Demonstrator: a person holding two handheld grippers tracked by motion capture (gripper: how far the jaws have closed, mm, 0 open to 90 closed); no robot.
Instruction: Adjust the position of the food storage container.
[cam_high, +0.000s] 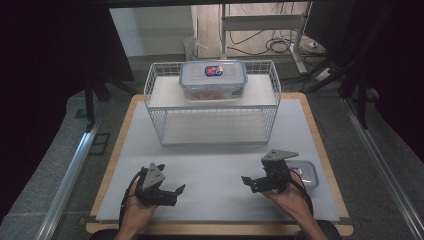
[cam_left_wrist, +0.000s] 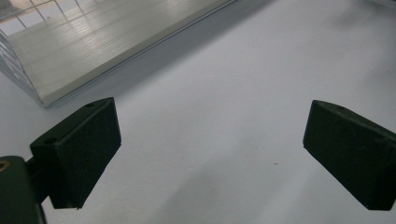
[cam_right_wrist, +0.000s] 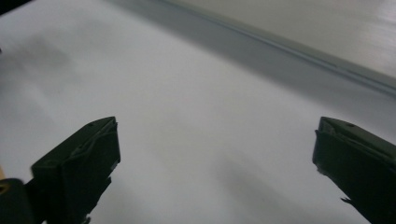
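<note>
The left claw (cam_high: 176, 192) sits at the near left of the table (cam_high: 215, 165), held in a hand (cam_high: 136, 212); its jaws stand wide apart with nothing between them, pointing right over the bare grey top; the right claw (cam_high: 248, 181) sits at the near right, likewise released and empty, pointing left; just beside it on its right, partly hidden behind it, lies a small box (cam_high: 306, 172) with a clear lid; a wire rack (cam_high: 212, 102) stands at the far middle of the table, well apart from both claws; on its upper shelf rests a larger lidded box (cam_high: 213, 79); the rack's lower shelf (cam_left_wrist: 107, 39) appears in the left gripper view.
</note>
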